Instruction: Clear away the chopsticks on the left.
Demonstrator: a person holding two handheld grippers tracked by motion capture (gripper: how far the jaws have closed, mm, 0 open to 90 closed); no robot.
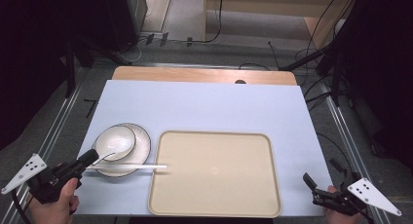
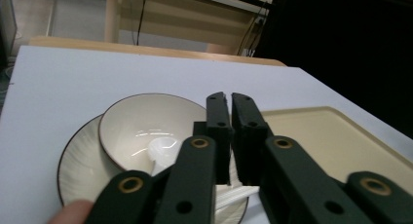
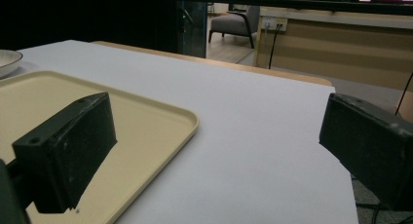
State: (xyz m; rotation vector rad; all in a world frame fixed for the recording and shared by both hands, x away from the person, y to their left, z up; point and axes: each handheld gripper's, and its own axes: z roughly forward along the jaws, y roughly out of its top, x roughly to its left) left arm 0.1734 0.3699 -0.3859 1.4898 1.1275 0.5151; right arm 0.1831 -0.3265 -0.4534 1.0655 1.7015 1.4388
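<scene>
A white bowl (image 1: 117,140) (image 2: 141,119) sits on a ribbed plate (image 1: 142,142) (image 2: 78,158) at the table's left. A white spoon (image 1: 141,166) (image 2: 163,148) rests with its scoop in the bowl, and its long handle reaches right onto the rim of a beige tray (image 1: 214,170) (image 2: 316,131) (image 3: 146,121). My left gripper (image 1: 90,157) (image 2: 229,95) hovers at the plate's near-left edge, over the spoon, jaws shut together with nothing seen between them. My right gripper (image 1: 314,189) is by the tray's near-right corner, its jaws wide open and bare.
A pale sheet (image 1: 204,102) covers the table, with a wooden strip (image 1: 204,75) along its far edge. Cables and stand legs lie on the floor beyond. A hand (image 1: 53,207) holds the left gripper at the near-left corner.
</scene>
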